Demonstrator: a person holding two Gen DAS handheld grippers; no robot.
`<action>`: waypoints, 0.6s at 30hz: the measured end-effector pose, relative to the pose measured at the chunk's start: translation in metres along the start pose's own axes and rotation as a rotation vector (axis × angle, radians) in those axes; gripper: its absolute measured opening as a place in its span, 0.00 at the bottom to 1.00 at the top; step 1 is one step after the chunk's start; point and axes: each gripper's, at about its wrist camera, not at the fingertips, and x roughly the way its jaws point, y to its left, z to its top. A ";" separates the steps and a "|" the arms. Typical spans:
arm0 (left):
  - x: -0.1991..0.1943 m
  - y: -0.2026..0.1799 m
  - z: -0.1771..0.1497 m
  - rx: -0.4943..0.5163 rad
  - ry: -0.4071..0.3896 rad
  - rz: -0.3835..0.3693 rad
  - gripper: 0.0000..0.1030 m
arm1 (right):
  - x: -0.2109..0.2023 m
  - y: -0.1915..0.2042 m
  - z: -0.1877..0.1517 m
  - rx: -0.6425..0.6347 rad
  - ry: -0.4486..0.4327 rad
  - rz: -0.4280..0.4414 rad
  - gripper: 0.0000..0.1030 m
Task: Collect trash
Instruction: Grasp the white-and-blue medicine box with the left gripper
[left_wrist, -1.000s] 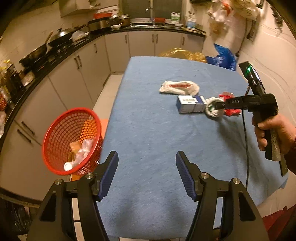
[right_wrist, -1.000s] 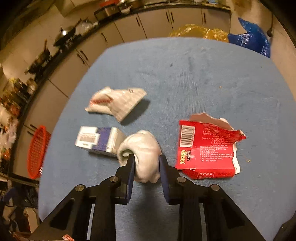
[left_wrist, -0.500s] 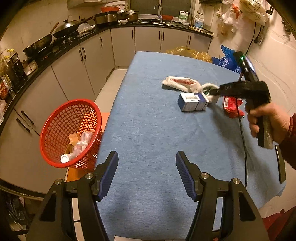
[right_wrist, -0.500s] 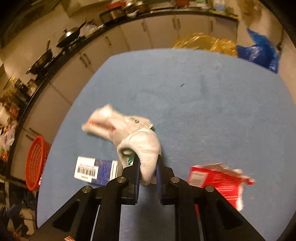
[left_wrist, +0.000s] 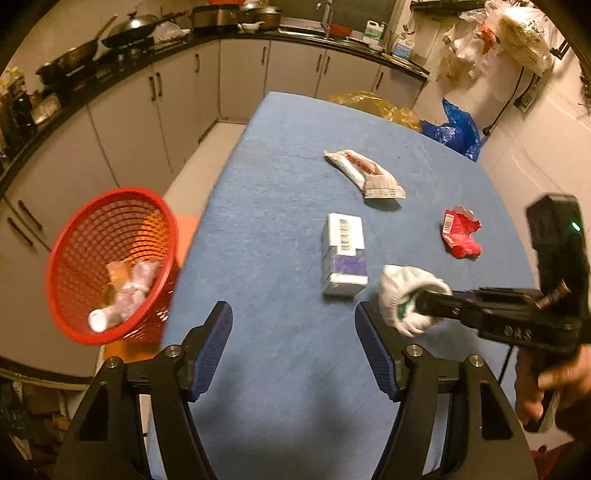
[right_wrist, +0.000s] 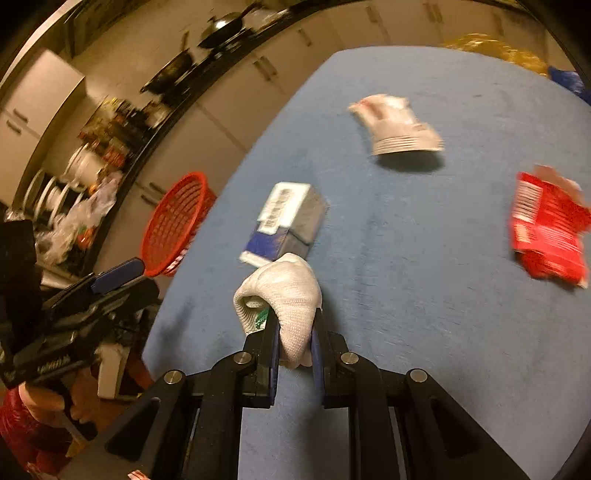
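My right gripper (right_wrist: 293, 325) is shut on a white knitted glove (right_wrist: 284, 288) and holds it just above the blue table (right_wrist: 424, 277). In the left wrist view the glove (left_wrist: 402, 291) hangs right beside my left gripper's right finger. My left gripper (left_wrist: 291, 317) is over the table's near edge, its jaws opening with nothing between them. A blue-and-white box (left_wrist: 343, 254), a red torn wrapper (left_wrist: 460, 236) and a white-and-red packet (left_wrist: 364, 173) lie on the table. A red mesh basket (left_wrist: 110, 258) with some trash in it stands off the table's left edge.
Kitchen cabinets and a counter with pans (left_wrist: 122, 33) run along the left and the back. Yellow and blue plastic bags (left_wrist: 454, 129) sit beyond the table's far end. A hand (left_wrist: 554, 384) grips the right tool's handle at the right edge.
The right gripper shut tighter on the glove, lifted it from beside the box and carried it toward the near left, close to my left gripper. The left gripper shifted and its jaws widened slightly.
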 end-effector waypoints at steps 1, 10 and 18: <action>0.007 -0.005 0.005 0.012 0.009 -0.010 0.66 | -0.007 -0.004 -0.002 0.000 -0.016 -0.032 0.15; 0.063 -0.056 0.031 0.145 0.042 0.008 0.69 | -0.058 -0.031 -0.021 0.098 -0.085 -0.117 0.15; 0.112 -0.060 0.035 0.145 0.083 0.090 0.40 | -0.094 -0.036 -0.041 0.137 -0.121 -0.166 0.15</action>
